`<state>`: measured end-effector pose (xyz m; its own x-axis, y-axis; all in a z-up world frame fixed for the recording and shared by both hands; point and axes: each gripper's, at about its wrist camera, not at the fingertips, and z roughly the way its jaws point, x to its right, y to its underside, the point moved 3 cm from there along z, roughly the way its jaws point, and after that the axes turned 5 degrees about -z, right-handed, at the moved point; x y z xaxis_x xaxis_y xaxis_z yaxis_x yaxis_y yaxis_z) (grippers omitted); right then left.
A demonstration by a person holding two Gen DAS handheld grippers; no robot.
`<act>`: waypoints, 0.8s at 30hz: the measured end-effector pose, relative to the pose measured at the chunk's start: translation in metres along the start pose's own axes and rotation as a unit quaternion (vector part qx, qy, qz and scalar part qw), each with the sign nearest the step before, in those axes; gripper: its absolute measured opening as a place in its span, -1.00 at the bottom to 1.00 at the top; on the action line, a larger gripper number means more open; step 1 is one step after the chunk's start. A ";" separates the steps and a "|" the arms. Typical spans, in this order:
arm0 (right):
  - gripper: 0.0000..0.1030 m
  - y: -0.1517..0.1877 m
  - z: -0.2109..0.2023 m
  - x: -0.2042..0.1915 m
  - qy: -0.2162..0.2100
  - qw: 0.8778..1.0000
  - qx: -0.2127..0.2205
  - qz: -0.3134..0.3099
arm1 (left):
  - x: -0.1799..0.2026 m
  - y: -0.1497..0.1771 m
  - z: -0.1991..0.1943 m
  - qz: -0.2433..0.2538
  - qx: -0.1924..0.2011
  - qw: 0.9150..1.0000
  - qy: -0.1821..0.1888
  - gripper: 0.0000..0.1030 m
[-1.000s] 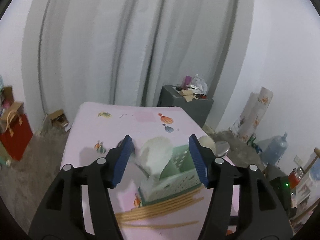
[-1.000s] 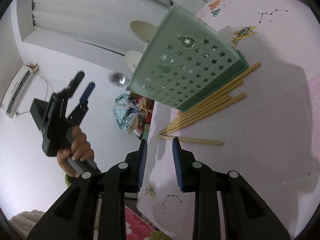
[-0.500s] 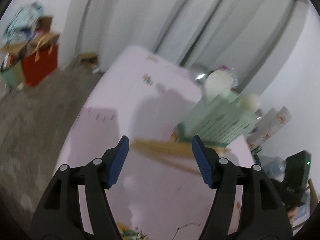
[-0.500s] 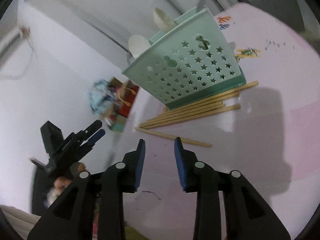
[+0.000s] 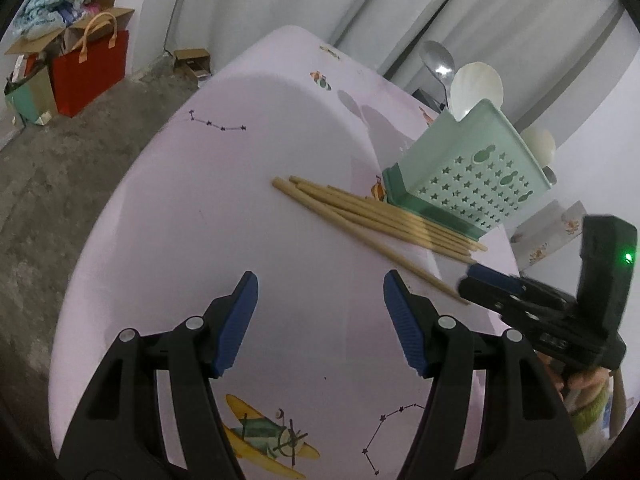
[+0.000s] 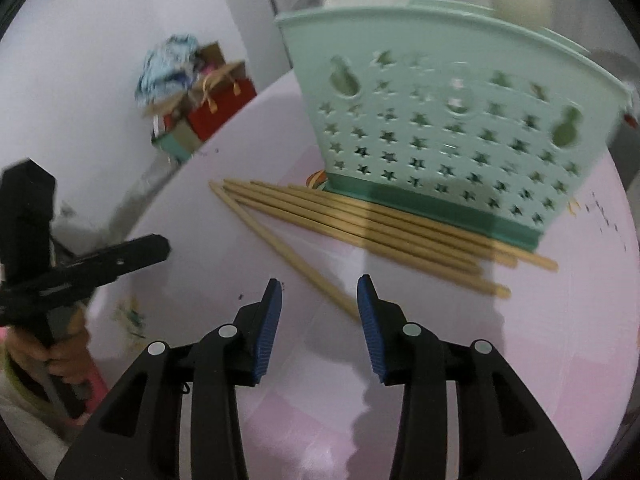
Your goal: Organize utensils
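Note:
Several wooden chopsticks (image 5: pixel 380 216) (image 6: pixel 360 224) lie side by side on the pink tablecloth against the foot of a mint green perforated utensil holder (image 5: pixel 468 176) (image 6: pixel 448 120). A metal spoon (image 5: pixel 438 60) and white spoons (image 5: pixel 476 84) stand in the holder. One chopstick (image 6: pixel 288 256) lies askew, its near end just ahead of my right gripper (image 6: pixel 319 292), whose jaws are opening with nothing between them. My left gripper (image 5: pixel 320 286) hovers open and empty over bare cloth, short of the chopsticks. The right gripper (image 5: pixel 492 284) shows at the right of the left wrist view.
The table (image 5: pixel 200 184) wears a pink cloth printed with planes and constellations; its left edge drops to a grey floor. A red bag (image 5: pixel 90 68) and cardboard boxes stand on the floor by the wall. Grey curtains hang behind. A person's hand (image 6: pixel 64 356) holds the left gripper.
Both grippers have swung down toward the table and rolled. The left one sank closer to the cloth. The right gripper's jaws have widened and now face the askew chopstick.

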<state>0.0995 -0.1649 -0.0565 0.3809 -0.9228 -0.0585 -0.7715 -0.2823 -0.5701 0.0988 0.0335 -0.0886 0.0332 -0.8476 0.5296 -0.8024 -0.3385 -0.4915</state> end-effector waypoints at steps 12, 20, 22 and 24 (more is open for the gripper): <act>-0.37 -0.006 0.029 -0.025 0.024 0.993 -0.042 -0.109 | -0.001 0.002 -0.002 -0.009 -0.007 1.000 0.015 0.20; -0.80 0.003 0.023 -0.044 0.016 0.988 -0.051 -0.146 | 0.001 0.004 -0.008 -0.012 -0.007 1.000 0.022 0.20; -0.82 0.009 0.019 -0.048 0.013 0.988 -0.052 -0.145 | 0.002 0.006 -0.008 -0.014 -0.012 0.999 0.026 0.20; -0.83 0.018 0.013 -0.049 0.007 0.990 -0.055 -0.128 | 0.004 0.007 -0.007 -0.015 -0.016 0.999 0.033 0.20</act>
<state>0.0739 -0.1214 -0.0749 0.5645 -0.8208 0.0870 -0.7020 -0.5329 -0.4724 0.0887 0.0302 -0.0850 0.0201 -0.8082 0.5885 -0.8205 -0.3497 -0.4522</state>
